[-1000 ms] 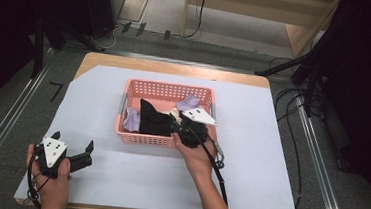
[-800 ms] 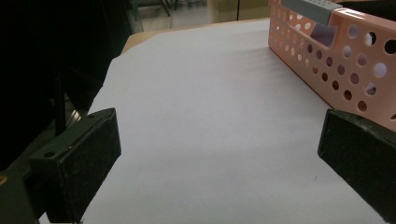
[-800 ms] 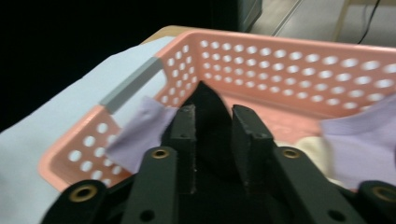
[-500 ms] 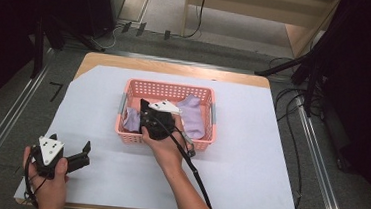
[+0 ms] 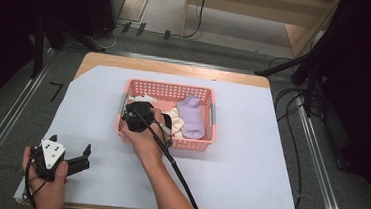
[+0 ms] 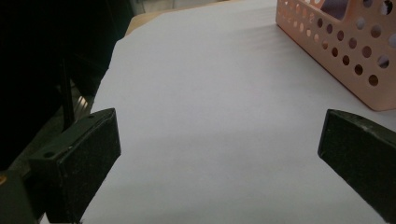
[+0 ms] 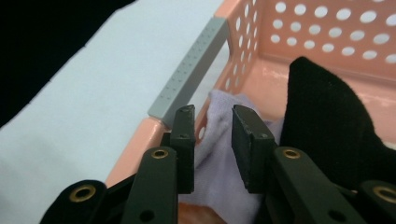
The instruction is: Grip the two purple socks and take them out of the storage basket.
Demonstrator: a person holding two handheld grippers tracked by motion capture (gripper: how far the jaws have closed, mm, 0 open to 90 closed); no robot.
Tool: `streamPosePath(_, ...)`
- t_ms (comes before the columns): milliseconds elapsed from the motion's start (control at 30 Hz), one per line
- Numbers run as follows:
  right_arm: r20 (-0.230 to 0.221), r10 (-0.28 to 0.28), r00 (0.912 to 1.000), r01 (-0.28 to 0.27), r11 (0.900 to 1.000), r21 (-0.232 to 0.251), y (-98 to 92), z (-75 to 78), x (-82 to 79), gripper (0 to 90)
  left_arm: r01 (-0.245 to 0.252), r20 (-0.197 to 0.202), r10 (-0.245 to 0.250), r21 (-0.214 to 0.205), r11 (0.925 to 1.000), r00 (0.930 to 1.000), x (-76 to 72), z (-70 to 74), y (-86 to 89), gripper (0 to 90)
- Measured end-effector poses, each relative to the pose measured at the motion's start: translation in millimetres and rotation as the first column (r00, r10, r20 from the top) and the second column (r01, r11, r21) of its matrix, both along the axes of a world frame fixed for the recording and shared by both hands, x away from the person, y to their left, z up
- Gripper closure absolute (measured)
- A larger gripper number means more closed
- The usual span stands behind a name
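A wooden table [image 5: 176, 67] is carrying a pale lilac-white sheet [image 5: 249, 159] that is covering nearly all of its top. A pink perforated basket [image 5: 169, 89] is sitting on the sheet toward the far edge, a little left of the middle, with a grey handle [image 7: 189, 70] on its left end wall. Inside the basket, a lavender sock [image 5: 191, 119] is lying at the right end, a cream cloth [image 5: 176, 120] beside it in the middle, a black cloth [image 7: 327, 121] left of that, and a pale lavender cloth [image 7: 219, 140] against the left end wall.

The right gripper [image 7: 212, 122] is reaching into the left end of the basket, held by the person's right hand [image 5: 145, 140]. Its jaws are standing slightly apart, with the pale lavender cloth lying just below and between them; I cannot tell whether they are touching it. The black cloth is lying just beside the right-hand jaw.

The left gripper [image 5: 85, 158] is resting near the table's near left corner, held by the left hand [image 5: 49, 186]. Its jaws are standing wide apart over bare sheet, gripping nothing.
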State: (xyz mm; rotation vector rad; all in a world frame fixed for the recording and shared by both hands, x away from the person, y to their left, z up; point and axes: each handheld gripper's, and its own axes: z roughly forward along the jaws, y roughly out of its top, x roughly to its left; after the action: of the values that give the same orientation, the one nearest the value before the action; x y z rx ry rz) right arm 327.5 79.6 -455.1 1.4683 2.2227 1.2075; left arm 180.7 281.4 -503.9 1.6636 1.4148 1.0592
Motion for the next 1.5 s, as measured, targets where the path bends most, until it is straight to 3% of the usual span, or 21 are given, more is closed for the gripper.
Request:
streamPosePath(67, -0.003, 0.001, 1.0, -0.001, 1.0, -0.008, 1.1, -1.2, 0.7, 75.9, -0.002, -0.003, 0.002, 0.001, 1.0, 1.0, -0.1, 0.1, -0.4, 0.1)
streamPosePath(133, -0.035, -0.008, 0.9993, 0.008, 0.9999, -0.009, 1.6, -0.8, 0.8, 89.7, -0.001, 0.003, 0.001, 0.0, 1.0, 1.0, 0.1, -0.3, -0.5, 0.1)
streamPosePath(233, -0.038, 0.02, 0.9991, -0.019, 0.9996, 0.019, -4.9, 3.0, -0.7, 90.0, 0.003, -0.005, -0.003, 0.003, 1.0, 1.0, 0.7, -0.2, -0.4, 0.1)
streamPosePath(300, 0.035, -0.007, 0.9994, 0.004, 0.997, 0.077, -21.3, 15.9, -5.2, 90.0, 0.004, -0.019, -0.004, 0.006, 1.0, 0.9998, 2.0, -0.4, -1.3, 0.1)
streamPosePath(400, 0.086, -0.032, 0.9958, 0.023, 0.9946, 0.101, -37.9, 27.3, -7.3, 90.0, 0.008, -0.025, -0.007, 0.014, 0.9999, 0.9997, 2.5, -0.4, -1.6, 0.0)
streamPosePath(433, 0.128, -0.071, 0.9893, 0.056, 0.9914, 0.118, -60.9, 40.6, -8.5, 90.0, 0.009, -0.026, -0.009, 0.016, 0.9998, 0.9996, 2.5, -0.5, -1.6, 0.1)
streamPosePath(600, 0.166, -0.167, 0.9718, 0.147, 0.9811, 0.125, -110.1, 54.3, -5.3, 90.0, 0.0, -0.028, 0.0, -0.007, 1.0, 0.9996, 2.8, -0.3, 0.7, 0.0)
streamPosePath(633, 0.166, -0.167, 0.9718, 0.147, 0.9811, 0.125, -110.1, 54.3, -5.3, 90.0, 0.0, -0.028, 0.0, -0.007, 1.0, 0.9996, 2.8, -0.3, 0.7, 0.0)
streamPosePath(733, 0.213, -0.251, 0.9441, 0.239, 0.9675, 0.083, -144.7, 50.8, -2.8, 90.0, -0.001, -0.024, 0.001, -0.015, 0.9999, 0.9997, 2.4, -0.2, 1.8, 0.1)
streamPosePath(767, 0.213, -0.251, 0.9441, 0.239, 0.9675, 0.083, -144.7, 50.8, -2.8, 90.0, 0.0, -0.024, 0.0, -0.013, 0.9999, 0.9997, 2.3, -0.2, 1.7, 0.1)
streamPosePath(833, 0.222, -0.292, 0.9305, 0.28, 0.9564, 0.085, -156.1, 47.5, -3.1, 90.0, 0.0, -0.021, 0.0, -0.008, 1.0, 0.9998, 2.3, -0.7, 0.6, 0.1)
streamPosePath(867, 0.222, -0.291, 0.9307, 0.28, 0.9566, 0.082, -158.3, 45.3, -3.2, 90.0, 0.001, -0.023, -0.001, 0.0, 1.0, 0.9997, 2.3, -0.6, 0.1, 0.1)
streamPosePath(900, 0.212, -0.266, 0.9404, 0.256, 0.9638, 0.076, -156.9, 41.8, -3.0, 90.0, 0.003, -0.024, -0.002, 0.006, 1.0, 0.9997, 2.3, -0.6, -0.2, 0.1)
streamPosePath(933, 0.185, -0.202, 0.9618, 0.196, 0.9792, 0.054, -148.8, 35.7, -2.0, 90.0, 0.001, -0.026, -0.001, 0.01, 1.0, 0.9997, 2.1, -0.5, -0.5, 0.1)
streamPosePath(967, 0.185, -0.202, 0.9618, 0.196, 0.9792, 0.054, -148.8, 35.7, -2.0, 90.0, 0.002, -0.023, -0.002, 0.012, 0.9999, 0.9997, 2.1, -0.7, -0.7, 0.1)
streamPosePath(1000, 0.162, -0.123, 0.9791, 0.121, 0.9924, 0.022, -134.3, 27.2, -0.7, 90.0, 0.004, -0.016, -0.003, 0.008, 1.0, 0.9999, 1.9, -0.9, -0.8, 0.1)
streamPosePath(1100, 0.145, -0.077, 0.9864, 0.076, 0.997, 0.012, -123.6, 21.2, 0.9, 89.8, 0.004, -0.017, -0.004, 0.0, 1.0, 0.9999, 1.1, -0.5, -0.3, 0.1)
streamPosePath(1233, 0.073, -0.018, 0.9972, 0.018, 0.9998, -0.007, -101.9, 10.2, 5.7, 80.4, 0.007, -0.01, -0.008, -0.002, 1.0, 0.9999, 0.6, -0.7, -0.2, 0.1)
streamPosePath(1333, 0.035, 0.003, 0.9994, -0.003, 1.0, -0.003, -87.4, 2.8, 9.3, 64.3, 0.011, -0.013, -0.011, 0.005, 0.9999, 0.9999, 1.3, -0.8, -0.5, 0.1)
streamPosePath(1400, 0.036, 0.01, 0.9993, -0.01, 0.9998, -0.015, -83.8, 0.7, 9.6, 60.8, 0.012, -0.012, -0.012, 0.009, 0.9999, 0.9999, 1.3, -1.0, -0.9, 0.1)
streamPosePath(1500, 0.038, 0.031, 0.9988, -0.028, 0.9967, -0.076, -72.4, -4.3, 8.6, 51.4, 0.016, -0.009, -0.015, 0.008, 0.9999, 0.9998, 0.9, -0.9, -0.6, 0.1)
